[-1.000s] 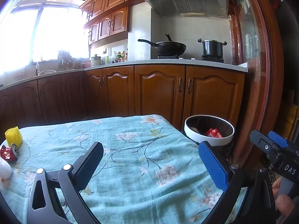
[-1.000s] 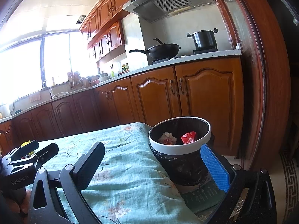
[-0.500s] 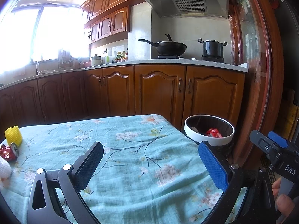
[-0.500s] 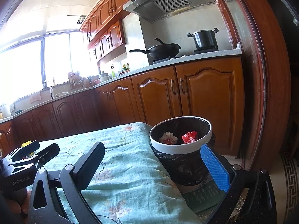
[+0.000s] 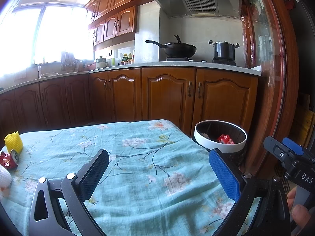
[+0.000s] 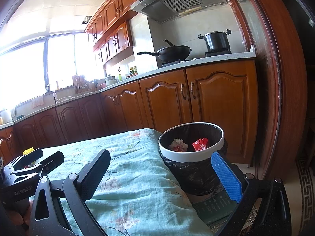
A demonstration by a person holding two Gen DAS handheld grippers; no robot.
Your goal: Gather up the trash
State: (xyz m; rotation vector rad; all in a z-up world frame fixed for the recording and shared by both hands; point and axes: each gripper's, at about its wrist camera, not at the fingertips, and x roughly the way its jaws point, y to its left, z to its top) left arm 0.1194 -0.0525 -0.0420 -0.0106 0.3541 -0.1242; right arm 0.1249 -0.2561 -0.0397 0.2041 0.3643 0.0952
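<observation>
Left gripper (image 5: 158, 172) gaping wide and empty over the floral tablecloth (image 5: 137, 157); right gripper (image 6: 160, 174) likewise spread with nothing between its pads, hovering at the table's corner beside the trash bin (image 6: 220, 137). Most likely to go wrong, judging from this layout: reaching for the leftover trash at the far left edge and snagging loose, wrinkled cloth, dragging the small pieces off the table. Also risky: pinching the crushed can (image 5: 14, 157) off-centre, since a dented round body probably slips or rolls from flat pads. Another hazard: knocking the bin's white rim on the drop, the bin standing just off the table corner and below the cloth's overhang. Largest of the task's things, the bin: round, black-lined, white-ringed, already holding a red carton (image 6: 199, 144) and a crumpled white wad (image 6: 178, 144). Next down, a yellow ridged piece (image 5: 13, 141), upright near the table's far left edge. Just in front of it, the can with a red crinkled wrapper (image 5: 6, 160) touching it. Smallest in view, a sliver of something white (image 5: 4, 177) cut off by the frame, too little showing to name.
</observation>
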